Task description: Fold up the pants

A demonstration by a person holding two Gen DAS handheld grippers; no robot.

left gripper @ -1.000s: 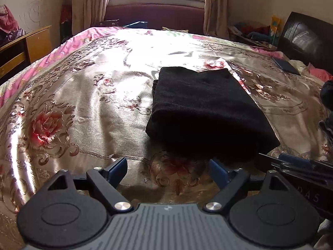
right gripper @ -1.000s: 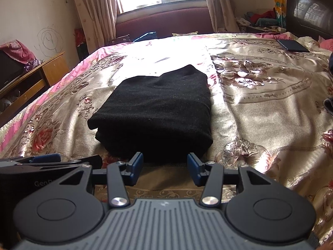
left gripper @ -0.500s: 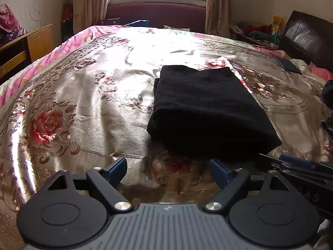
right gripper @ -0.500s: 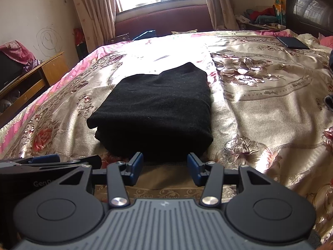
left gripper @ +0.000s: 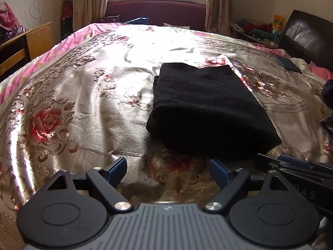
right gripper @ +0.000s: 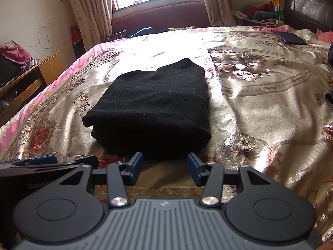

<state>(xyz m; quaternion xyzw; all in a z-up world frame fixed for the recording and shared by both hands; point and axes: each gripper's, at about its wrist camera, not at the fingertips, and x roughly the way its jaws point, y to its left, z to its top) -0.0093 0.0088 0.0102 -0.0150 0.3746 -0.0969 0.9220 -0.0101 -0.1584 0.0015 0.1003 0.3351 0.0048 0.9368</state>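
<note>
The black pants (left gripper: 206,104) (right gripper: 154,104) lie folded into a thick rectangular stack on the gold floral bedspread (left gripper: 83,95) (right gripper: 260,108). My left gripper (left gripper: 166,169) hovers just short of the stack's near edge, open, with nothing between its blue-padded fingers. My right gripper (right gripper: 165,166) sits right in front of the stack's near fold, also open and empty, its fingertips close to the cloth without touching it. The two grippers sit side by side: the right one's body shows at the right edge of the left wrist view.
A dark flat device (right gripper: 290,38) lies on the far right of the bed near a dark headboard (left gripper: 310,35). A wooden desk (left gripper: 25,41) stands left of the bed. Dark clothing (left gripper: 328,95) sits at the right edge. A window with curtains is behind.
</note>
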